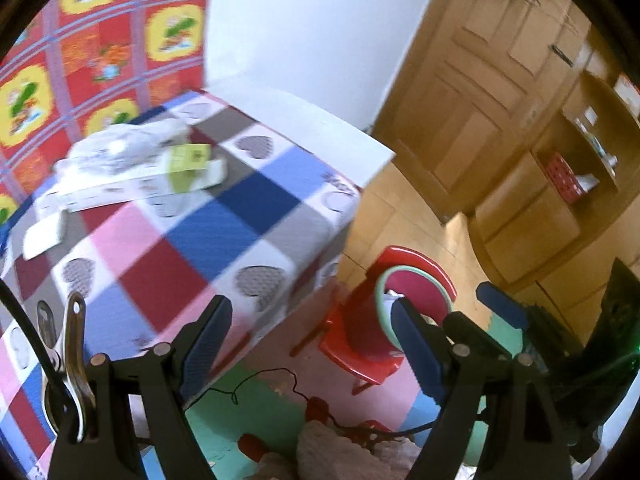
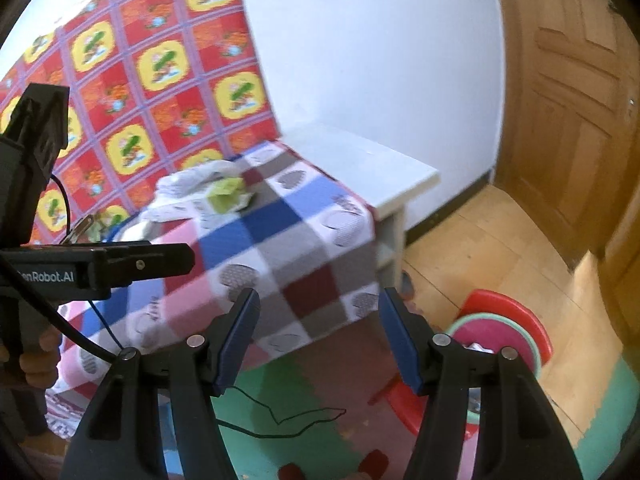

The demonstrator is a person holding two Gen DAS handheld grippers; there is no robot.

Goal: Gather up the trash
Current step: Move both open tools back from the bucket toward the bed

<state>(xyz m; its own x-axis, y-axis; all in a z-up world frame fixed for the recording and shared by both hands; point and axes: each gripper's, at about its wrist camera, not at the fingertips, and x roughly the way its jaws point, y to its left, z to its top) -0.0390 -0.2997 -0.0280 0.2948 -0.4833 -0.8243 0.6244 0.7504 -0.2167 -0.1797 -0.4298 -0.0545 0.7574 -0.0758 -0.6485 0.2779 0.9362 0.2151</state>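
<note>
**Both grippers empty, trash waits on the tabletop**

The left hand-held gripper [image 1: 312,344] has its jaws wide apart and holds nothing. The right hand-held gripper [image 2: 318,338] is the same. The trash, a white plastic bag [image 1: 120,148] and a green paper [image 1: 188,158], lies far back on the checkered tabletop [image 1: 224,216]. The round bin [image 2: 500,332] sits on a red stool [image 2: 516,304] on the floor. The thin bag could slip out and fall.
</note>
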